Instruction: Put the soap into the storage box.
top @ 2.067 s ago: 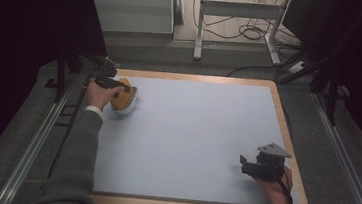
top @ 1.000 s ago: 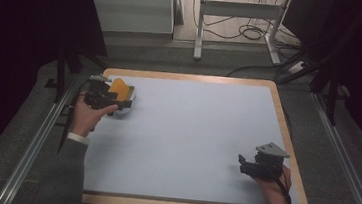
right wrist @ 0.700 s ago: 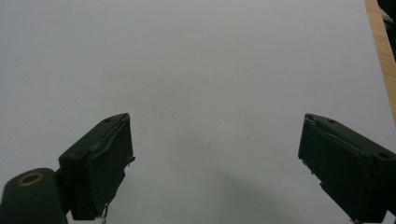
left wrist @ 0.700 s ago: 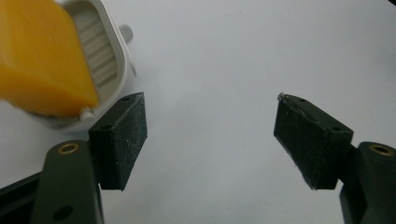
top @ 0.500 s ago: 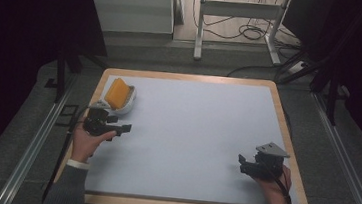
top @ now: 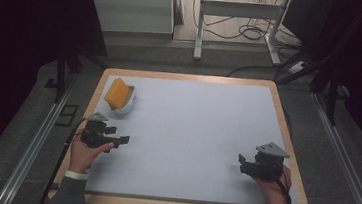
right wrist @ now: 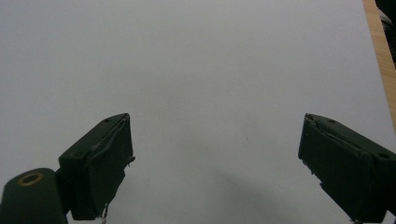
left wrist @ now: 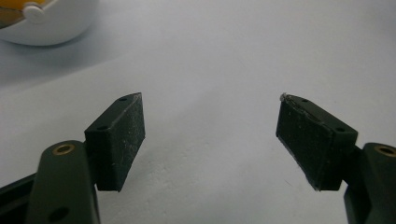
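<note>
A white bowl stands at the table's far left, and an orange sponge-like block leans tilted inside it. The bowl with its orange content also shows at the top left of the left gripper view. My left gripper is held low over the white mat near the left edge, in front of the bowl and apart from it. Its jaws stand wide open with nothing between them. My right gripper rests near the front right corner, jaws wide open over bare mat.
The white mat covers a wooden-rimmed table. Dark floor, metal rails and a white table frame with cables lie beyond the table's edges.
My left gripper let go of the orange block in the bowl and drew back toward the front left edge, empty. The right gripper stayed in place.
</note>
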